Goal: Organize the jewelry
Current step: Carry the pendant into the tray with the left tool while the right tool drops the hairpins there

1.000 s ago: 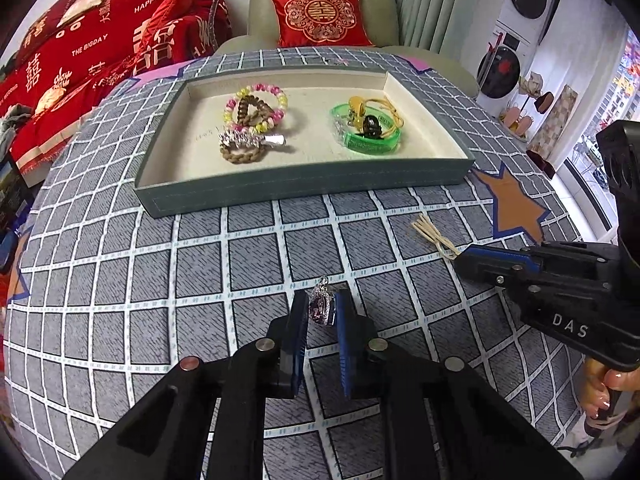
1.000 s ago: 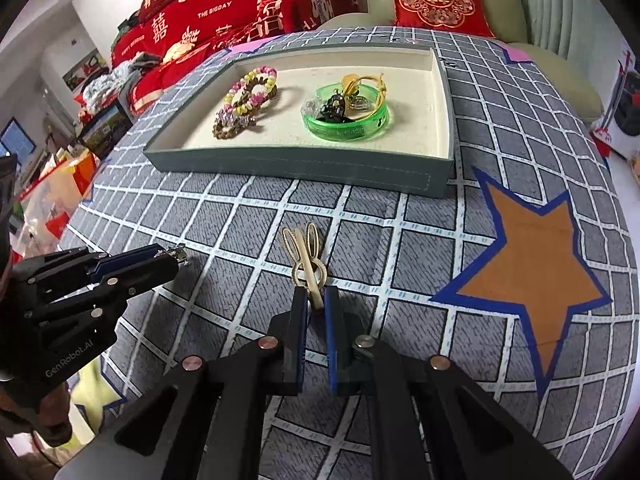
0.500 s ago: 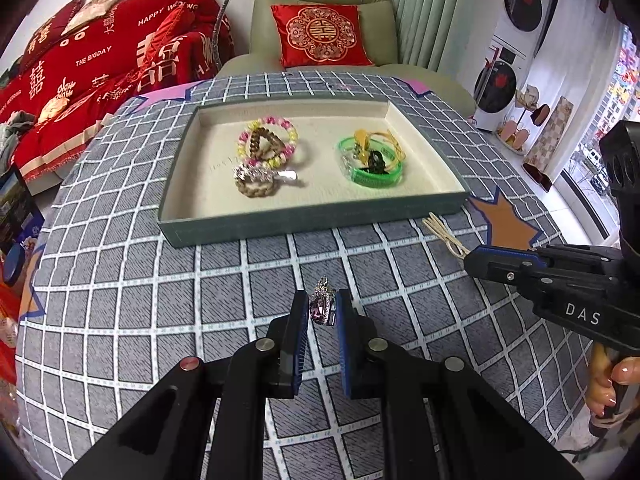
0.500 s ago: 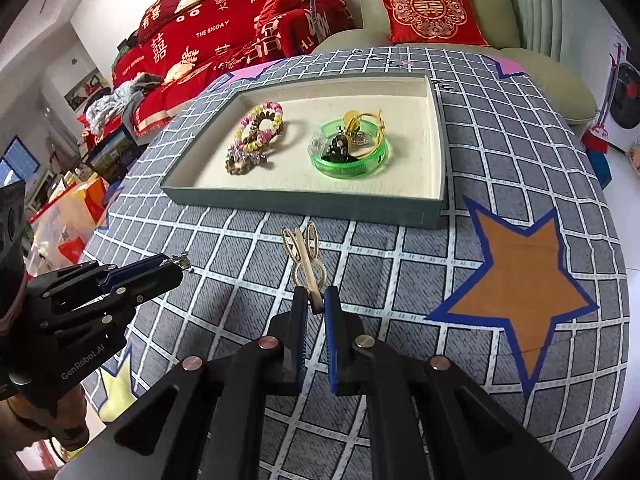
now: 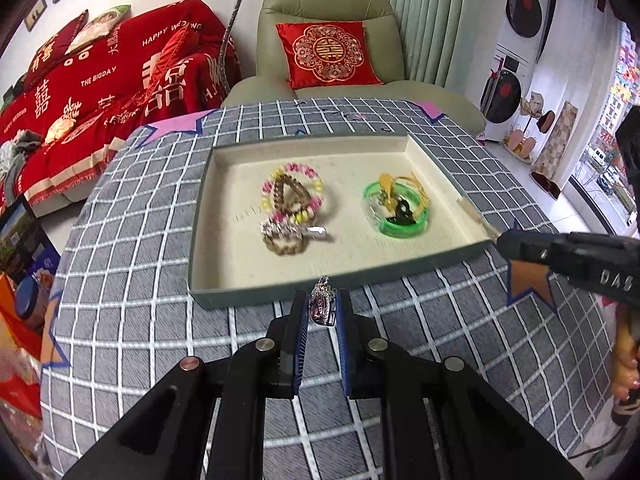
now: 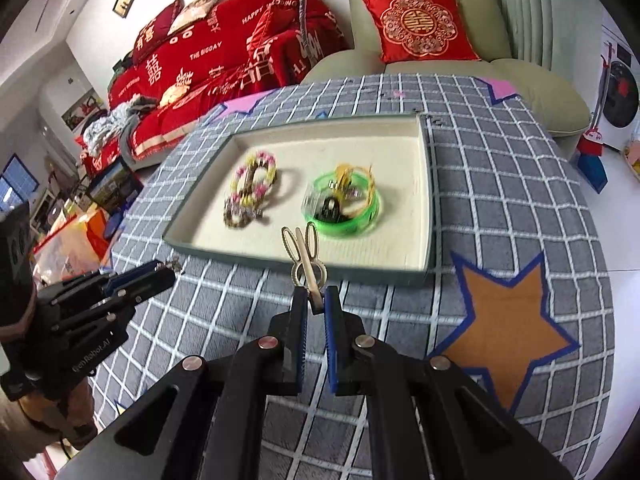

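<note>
Grippers angle down toward the tray [image 5: 256, 292], left gripper [image 5: 322, 312] jaws pinching a pendant [image 5: 321, 306], right gripper [image 6: 316, 304] jaws a hair clip [image 6: 306, 256].

Grey checked tablecloth [image 5: 120, 280] with orange star [image 6: 508, 332], green armchair [image 5: 328, 12], red cushion [image 5: 326, 54], red-draped sofa [image 5: 100, 92]

Both grippers are black with blue ribbed pads [image 5: 301, 334] and silver round screws [image 6: 267, 343]; white lettering marks the left gripper [image 6: 160, 274] and the right gripper [image 5: 516, 246].
</note>
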`<action>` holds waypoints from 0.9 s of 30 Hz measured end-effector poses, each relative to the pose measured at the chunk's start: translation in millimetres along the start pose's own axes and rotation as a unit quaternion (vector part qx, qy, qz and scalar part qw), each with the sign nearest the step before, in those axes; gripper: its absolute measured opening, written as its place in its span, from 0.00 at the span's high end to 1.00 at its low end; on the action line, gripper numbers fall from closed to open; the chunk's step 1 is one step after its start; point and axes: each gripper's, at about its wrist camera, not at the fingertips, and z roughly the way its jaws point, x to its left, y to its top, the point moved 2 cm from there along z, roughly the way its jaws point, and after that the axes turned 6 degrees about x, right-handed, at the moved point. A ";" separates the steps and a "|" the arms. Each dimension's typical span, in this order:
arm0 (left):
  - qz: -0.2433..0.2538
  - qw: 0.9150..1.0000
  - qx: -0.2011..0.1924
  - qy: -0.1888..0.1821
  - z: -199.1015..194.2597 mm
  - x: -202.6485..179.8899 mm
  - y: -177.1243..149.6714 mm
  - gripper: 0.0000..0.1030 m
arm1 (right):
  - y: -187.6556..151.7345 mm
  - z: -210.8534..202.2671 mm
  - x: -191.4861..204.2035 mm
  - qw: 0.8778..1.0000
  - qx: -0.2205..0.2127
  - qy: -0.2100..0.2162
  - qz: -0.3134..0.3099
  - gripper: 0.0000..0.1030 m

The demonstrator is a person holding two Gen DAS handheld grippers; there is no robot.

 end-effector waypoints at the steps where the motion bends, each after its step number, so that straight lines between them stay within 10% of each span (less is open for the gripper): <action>1: -0.001 1.000 -0.001 0.001 1.3 1.4 2.8 0.76 | 4.1 -0.4 -1.1 1.000 -0.003 0.000 0.001 0.92; 27: -0.023 0.999 0.005 0.026 79.1 16.9 76.1 0.76 | 72.7 63.0 -29.5 0.998 0.001 -0.034 0.044 0.92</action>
